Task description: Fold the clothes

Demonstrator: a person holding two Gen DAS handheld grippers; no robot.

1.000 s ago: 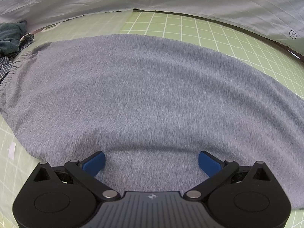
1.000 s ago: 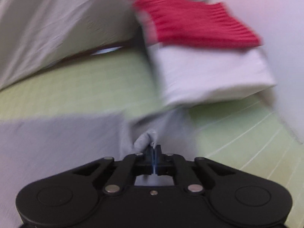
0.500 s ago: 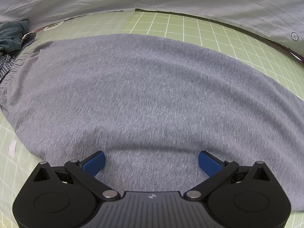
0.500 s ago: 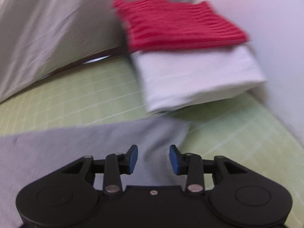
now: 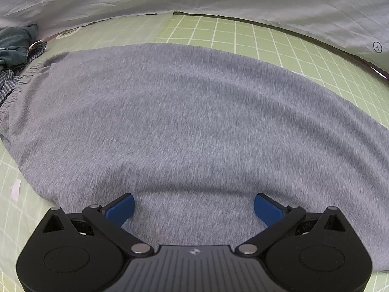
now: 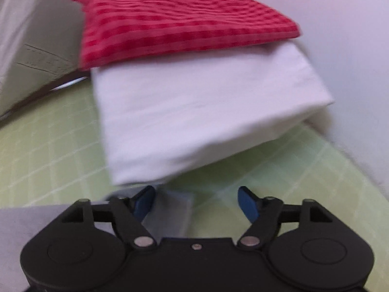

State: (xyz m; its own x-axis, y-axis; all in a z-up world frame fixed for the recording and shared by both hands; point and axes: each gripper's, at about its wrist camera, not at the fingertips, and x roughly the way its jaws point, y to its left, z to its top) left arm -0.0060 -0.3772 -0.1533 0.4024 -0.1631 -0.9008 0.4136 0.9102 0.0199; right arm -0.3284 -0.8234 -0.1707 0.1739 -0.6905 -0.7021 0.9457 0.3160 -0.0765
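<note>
While both the left gripper and right gripper gape empty, I'd pinch the grey garment by matching corners so it folds squarely.

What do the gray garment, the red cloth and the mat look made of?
Gray garment: looks like a soft heathered knit, jersey-like, matte; fine flecked grain, and it lies limp and flat. Red cloth: seems woven, matte, with a red check pattern; blur hides the weave. Mat: smooth pale green sheet with a printed white grid, probably vinyl or rubber, like a cutting mat.
</note>
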